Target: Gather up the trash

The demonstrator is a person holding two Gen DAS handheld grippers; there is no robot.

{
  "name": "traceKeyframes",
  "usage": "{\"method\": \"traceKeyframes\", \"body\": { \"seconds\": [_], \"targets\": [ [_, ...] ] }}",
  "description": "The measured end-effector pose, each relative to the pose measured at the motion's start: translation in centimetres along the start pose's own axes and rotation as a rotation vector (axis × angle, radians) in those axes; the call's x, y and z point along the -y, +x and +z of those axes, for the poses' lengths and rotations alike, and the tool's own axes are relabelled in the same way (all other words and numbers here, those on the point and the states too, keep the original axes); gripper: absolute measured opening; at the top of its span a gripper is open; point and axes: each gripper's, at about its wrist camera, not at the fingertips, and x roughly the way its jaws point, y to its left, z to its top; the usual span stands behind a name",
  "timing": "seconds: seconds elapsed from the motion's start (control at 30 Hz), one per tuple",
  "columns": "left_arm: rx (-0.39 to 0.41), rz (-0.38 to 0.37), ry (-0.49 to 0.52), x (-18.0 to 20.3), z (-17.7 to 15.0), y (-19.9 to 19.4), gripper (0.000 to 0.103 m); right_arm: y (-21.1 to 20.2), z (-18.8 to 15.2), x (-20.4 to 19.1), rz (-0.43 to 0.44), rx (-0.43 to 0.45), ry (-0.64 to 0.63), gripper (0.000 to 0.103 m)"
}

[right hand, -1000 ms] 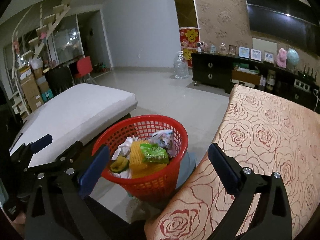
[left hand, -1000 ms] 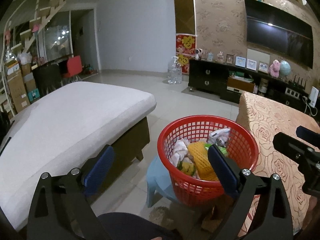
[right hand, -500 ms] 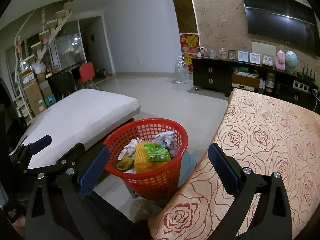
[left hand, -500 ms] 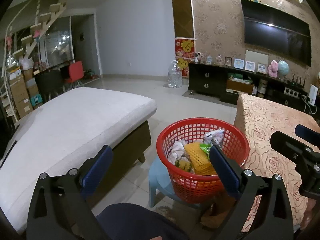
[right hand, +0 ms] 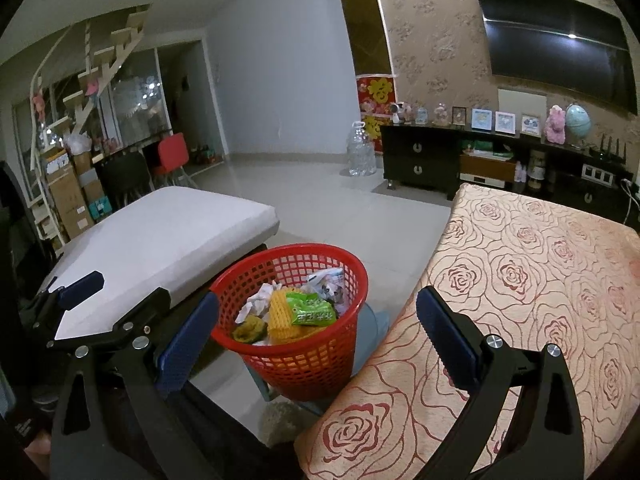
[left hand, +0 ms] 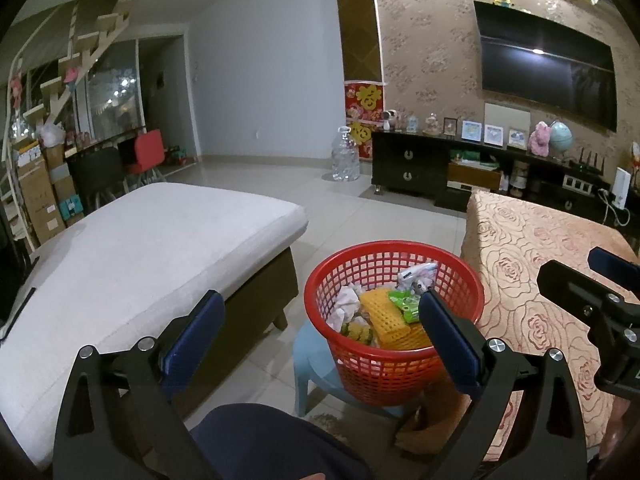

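Observation:
A red mesh basket (left hand: 394, 364) (right hand: 296, 364) stands on a low blue stool (left hand: 310, 354) between the couch and the table. Inside it lie several pieces of trash: a yellow foam net (left hand: 384, 316) (right hand: 282, 320), a green wrapper (right hand: 312, 312) (left hand: 404, 304), crumpled white paper (left hand: 346, 300) and a pale packet (left hand: 416, 272). My left gripper (left hand: 320, 322) hangs open above and before the basket, holding nothing. My right gripper (right hand: 318, 320) is open too, empty, over the edge of the table. Each gripper shows at the edge of the other's view.
A white-cushioned couch (left hand: 132, 240) (right hand: 160, 232) lies to the left. A table with a rose-patterned cloth (right hand: 532, 292) (left hand: 532, 264) is on the right. A dark TV cabinet (left hand: 440, 164), a water jug (left hand: 345, 158) and tiled floor (left hand: 384, 216) lie beyond. A person's dark-clothed knee (left hand: 264, 440) is below.
Both grippers have drawn back and up from the basket, which now looks smaller and lower in both views. Both stay open and empty.

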Motion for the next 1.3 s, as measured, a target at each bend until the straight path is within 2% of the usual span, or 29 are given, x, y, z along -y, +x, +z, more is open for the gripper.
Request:
{"method": "traceKeyframes", "body": {
  "seconds": [1.3],
  "targets": [
    [0.003, -0.003, 0.002, 0.22, 0.19, -0.42, 0.094, -0.56, -0.03, 0.15, -0.002, 0.009, -0.002, 0.096]
  ]
}}
